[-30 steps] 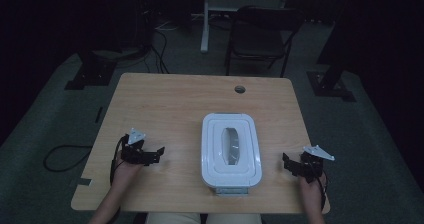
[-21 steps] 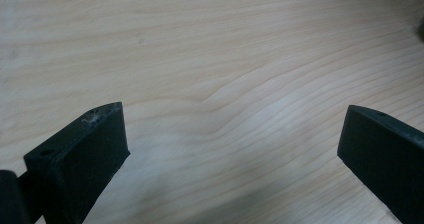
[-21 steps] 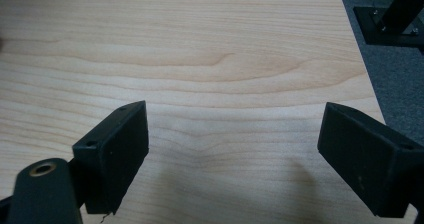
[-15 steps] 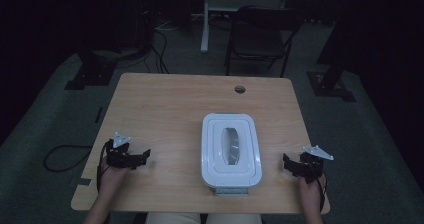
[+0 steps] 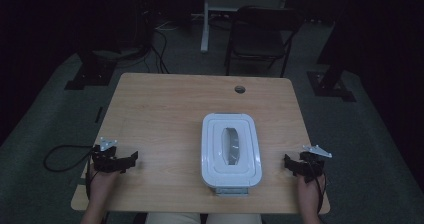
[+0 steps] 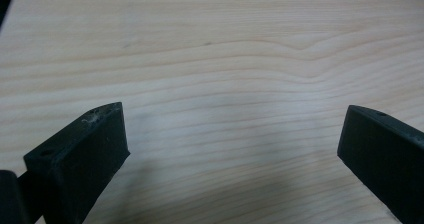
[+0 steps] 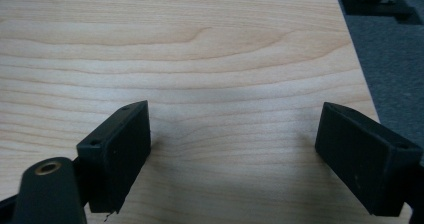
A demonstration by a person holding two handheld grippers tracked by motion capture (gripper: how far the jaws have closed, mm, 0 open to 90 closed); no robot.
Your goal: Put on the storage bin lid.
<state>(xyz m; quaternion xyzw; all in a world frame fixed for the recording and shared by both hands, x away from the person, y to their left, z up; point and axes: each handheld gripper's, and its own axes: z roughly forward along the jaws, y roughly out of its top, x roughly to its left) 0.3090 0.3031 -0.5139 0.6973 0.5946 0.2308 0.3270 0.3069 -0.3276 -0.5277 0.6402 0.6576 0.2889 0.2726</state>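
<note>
The wooden table is occupying the centre of the high view, and the white lidded container is lying on it just right of centre in the lower half of the frame, its long axis running from the near edge toward the far edge and a grey recess showing in the middle of its lid. The left gripper is resting at the lower left of the frame, well apart from the container, which is lying to its right. The right gripper is sitting at the lower right, near the container's right long side, so the container is lying to its left and this gripper is judged the nearer of the two. In the left gripper view, the left gripper is holding its jaws wide apart over bare wood; in the right gripper view, the right gripper is likewise spread wide with nothing between its jaws, close to the table's edge.
</note>
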